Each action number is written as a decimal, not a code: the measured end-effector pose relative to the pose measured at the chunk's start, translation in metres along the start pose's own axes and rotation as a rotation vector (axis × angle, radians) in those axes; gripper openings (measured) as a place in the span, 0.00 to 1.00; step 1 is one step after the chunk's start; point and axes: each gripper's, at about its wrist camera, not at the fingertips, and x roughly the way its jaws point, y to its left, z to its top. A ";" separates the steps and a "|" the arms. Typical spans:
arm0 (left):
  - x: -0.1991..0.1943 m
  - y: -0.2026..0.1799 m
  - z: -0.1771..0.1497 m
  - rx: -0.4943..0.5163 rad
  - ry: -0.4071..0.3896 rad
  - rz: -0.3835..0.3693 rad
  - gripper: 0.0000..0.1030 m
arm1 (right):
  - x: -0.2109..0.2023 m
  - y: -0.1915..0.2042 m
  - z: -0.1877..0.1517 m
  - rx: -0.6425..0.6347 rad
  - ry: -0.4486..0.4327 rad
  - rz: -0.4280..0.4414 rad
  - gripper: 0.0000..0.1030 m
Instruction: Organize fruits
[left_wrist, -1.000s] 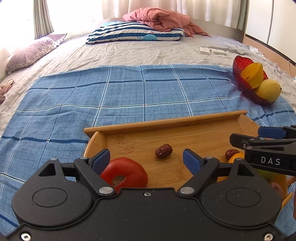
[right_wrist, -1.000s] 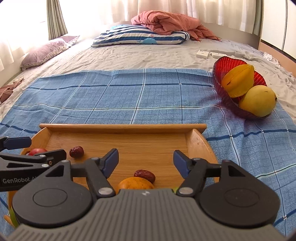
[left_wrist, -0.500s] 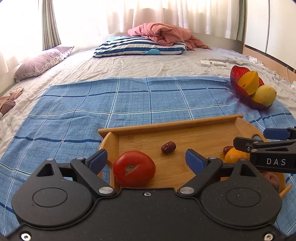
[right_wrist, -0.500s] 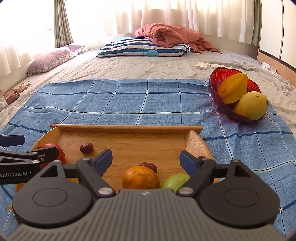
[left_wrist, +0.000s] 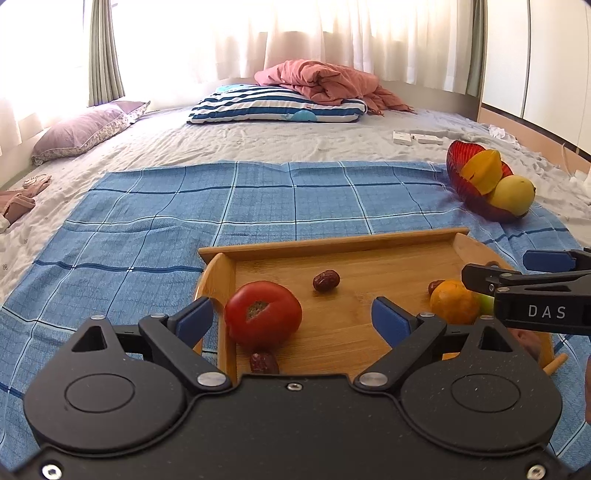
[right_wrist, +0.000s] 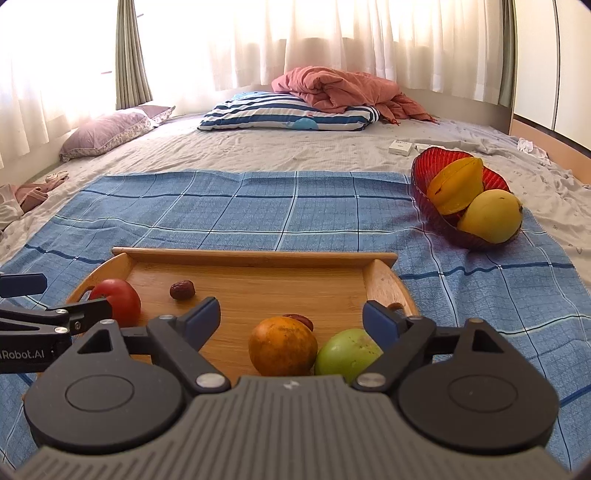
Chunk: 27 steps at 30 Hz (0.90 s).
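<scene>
- The bed (left_wrist: 258, 155) fills both views, and a blue checked cloth (left_wrist: 258, 206) lies spread over its near half, under the wooden tray.
- A striped pillow (right_wrist: 288, 116) with a pink blanket (right_wrist: 343, 88) bunched on it lies far beyond the tray; a purple pillow (left_wrist: 85, 129) sits far beyond it to the left.
- The wooden tray (right_wrist: 255, 254) is the landmark: it rests flat on the cloth, right in front of both grippers.
- A red bowl (right_wrist: 424, 184) stands on the cloth beyond the tray's right end, well apart from it, with a yellow starfruit (right_wrist: 456, 184) and a yellow mango (right_wrist: 489, 216) in it.
- The left gripper (left_wrist: 291, 317) hangs over the tray's left near part, jaws wide apart and clamping nothing.
- The right gripper (right_wrist: 291, 321) hangs over the tray's right near part; its jaws are opening, and no pad presses on any fruit.
- A red tomato (left_wrist: 263, 314) sits at the tray's left end, between the left jaws but untouched.
- An orange (right_wrist: 282, 345) and a green fruit (right_wrist: 345, 354) sit touching in the tray's right near part.
- 3 red dates show on the tray: 1 (left_wrist: 326, 280) mid-floor, 1 (left_wrist: 264, 363) just in front of the tomato, 1 (right_wrist: 301, 320) behind the orange.
</scene>
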 end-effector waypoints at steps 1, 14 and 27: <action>-0.002 0.000 -0.001 -0.003 -0.004 -0.002 0.90 | -0.002 0.000 -0.001 -0.003 -0.006 -0.003 0.90; -0.027 -0.004 -0.027 -0.006 -0.029 -0.013 0.91 | -0.030 0.006 -0.018 -0.015 -0.074 0.005 0.91; -0.048 0.004 -0.062 -0.057 -0.045 -0.009 0.92 | -0.060 0.004 -0.045 0.005 -0.140 -0.016 0.93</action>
